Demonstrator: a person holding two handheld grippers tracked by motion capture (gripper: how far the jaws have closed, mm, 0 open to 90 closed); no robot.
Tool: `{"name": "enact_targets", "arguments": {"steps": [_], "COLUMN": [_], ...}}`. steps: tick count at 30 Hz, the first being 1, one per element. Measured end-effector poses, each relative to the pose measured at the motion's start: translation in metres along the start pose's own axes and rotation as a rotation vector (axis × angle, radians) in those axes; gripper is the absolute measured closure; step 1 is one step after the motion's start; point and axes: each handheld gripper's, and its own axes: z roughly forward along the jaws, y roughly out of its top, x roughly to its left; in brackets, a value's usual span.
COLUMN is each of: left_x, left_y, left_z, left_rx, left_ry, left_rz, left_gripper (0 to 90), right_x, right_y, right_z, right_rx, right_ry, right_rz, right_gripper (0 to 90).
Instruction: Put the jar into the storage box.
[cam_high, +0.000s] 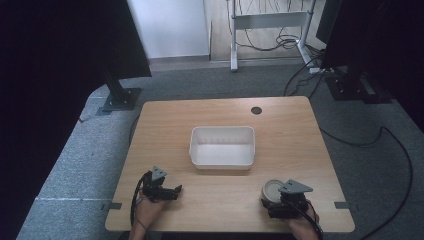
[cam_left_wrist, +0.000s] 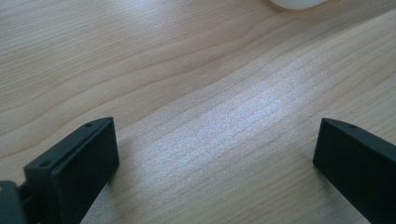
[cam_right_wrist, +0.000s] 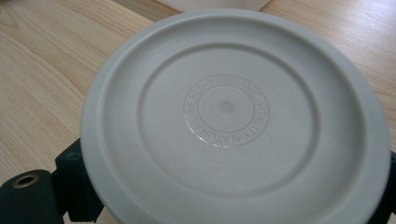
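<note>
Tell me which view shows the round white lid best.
The right gripper view: the round white lid sits large between that gripper's jaws, with its raised rings and embossed lettering visible. The high view shows the lid small, partly covered by the right gripper. The left gripper view shows bare table between its jaws.

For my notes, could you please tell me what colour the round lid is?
Pale grey round plastic lid, seen best in the right gripper view.

The tub (cam_high: 222, 146) sits mid-table (cam_high: 290, 135); the lid (cam_high: 272, 190) lies nearer, to its right; left claw (cam_high: 176, 192) opposite.
</note>
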Motion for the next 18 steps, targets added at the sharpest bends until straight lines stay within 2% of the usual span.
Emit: {"name": "enact_targets", "arguments": {"steps": [6,18], "left_x": [0.0,0.0], "left_y": [0.0,0.0], "left_z": [0.0,0.0], "left_rx": [0.0,0.0], "left_ry": [0.0,0.0], "left_rz": [0.0,0.0], "left_gripper": [0.0,0.0], "right_x": [0.0008,0.0021], "right_y": [0.0003,0.0067], "right_z": [-0.0013,-0.005], "right_rx": [-0.007,-0.014], "right_ry": [-0.023,-0.04], "right_rz": [0.019,0.003], "right_gripper": [9.1,9.1]}}
